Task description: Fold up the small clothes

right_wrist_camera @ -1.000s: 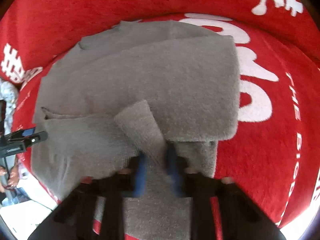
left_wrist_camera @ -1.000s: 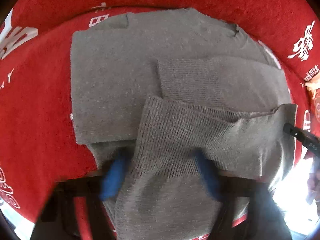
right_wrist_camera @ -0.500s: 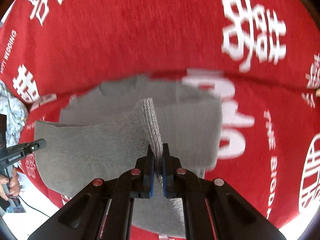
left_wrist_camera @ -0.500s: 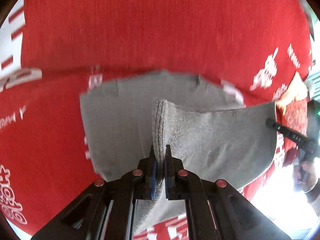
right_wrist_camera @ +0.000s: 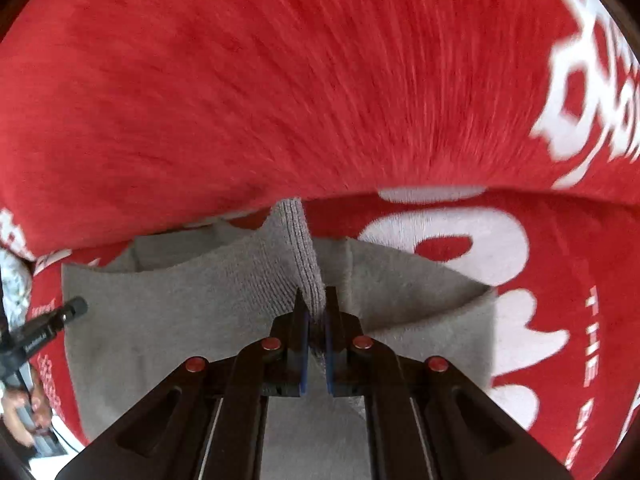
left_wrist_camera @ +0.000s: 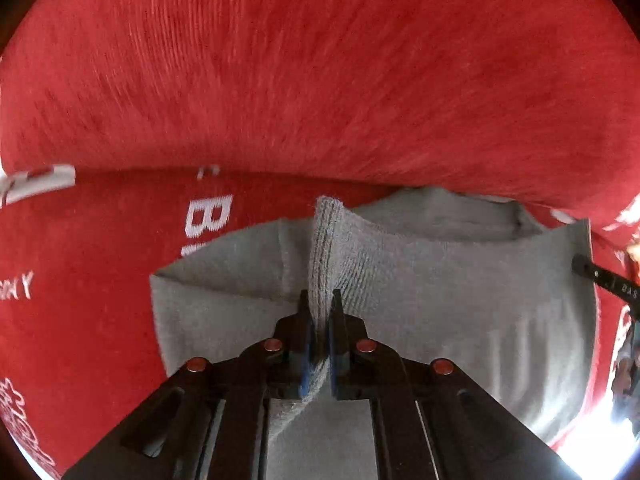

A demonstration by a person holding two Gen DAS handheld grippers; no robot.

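Observation:
A grey knitted sweater [left_wrist_camera: 460,300] lies partly folded on the red cloth, its ribbed hem lifted and stretched between both grippers. My left gripper [left_wrist_camera: 320,300] is shut on the hem's left part, a ribbed ridge of knit standing up from between its pads. In the right wrist view the same sweater [right_wrist_camera: 180,312] spreads below, and my right gripper [right_wrist_camera: 314,300] is shut on the hem's right part. The right gripper's tip [left_wrist_camera: 608,280] shows at the left wrist view's right edge. At the left edge of the right wrist view the left gripper's tip [right_wrist_camera: 52,324] appears.
A red cloth [left_wrist_camera: 320,80] with white lettering [right_wrist_camera: 460,248] covers the whole surface beyond and beside the sweater. A person's hand [right_wrist_camera: 24,416] shows at the lower left of the right wrist view. A patterned fabric [right_wrist_camera: 14,280] lies at the left edge there.
Both grippers have closed on the hem, lifted it and carried it across the sweater toward the collar side. The folded-over layer now covers more of the body.

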